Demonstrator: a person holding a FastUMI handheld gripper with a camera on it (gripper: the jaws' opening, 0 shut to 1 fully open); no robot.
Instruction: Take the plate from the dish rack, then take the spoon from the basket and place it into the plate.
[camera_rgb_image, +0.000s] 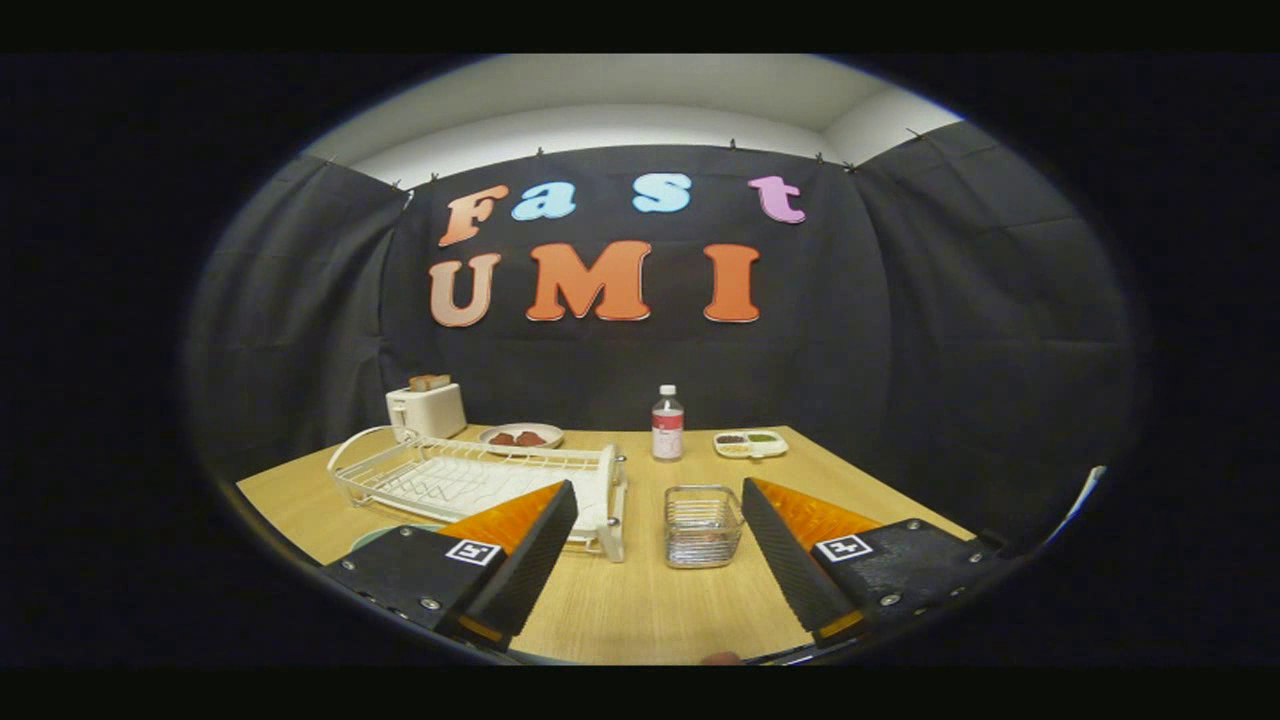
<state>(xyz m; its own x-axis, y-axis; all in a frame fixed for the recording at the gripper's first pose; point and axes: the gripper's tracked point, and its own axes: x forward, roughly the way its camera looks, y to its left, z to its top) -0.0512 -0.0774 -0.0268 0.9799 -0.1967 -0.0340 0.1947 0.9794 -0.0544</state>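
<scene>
Gripper (660, 545) held low over the wooden table (640, 610), fingers spread wide, nothing between them but bare tabletop.

Dish rack (480, 480): white wire, ahead and to the left, its near right corner partly behind the left finger. Rack slots look vacant from here. A pale green curved edge (385, 537) shows at the table level just beside the left finger, in front of the rack; likely the plate already set down, though too little of it shows to be sure.

Basket (702, 525): small wire one, just ahead of the fingers, sitting in the gap between them and a touch nearer the right finger. Something reddish lies low inside; I cannot tell if that is the spoon or how its handle runs.

Judgement: the next move turns on the basket, which lies nearly straight ahead, so a short forward reach with a dip into its open top should do. The spoon's long axis needs reading before the fingers close.

Far side: toaster (427, 408), dish with food (521, 437), bottle (667, 424), divided tray (750, 443).
</scene>
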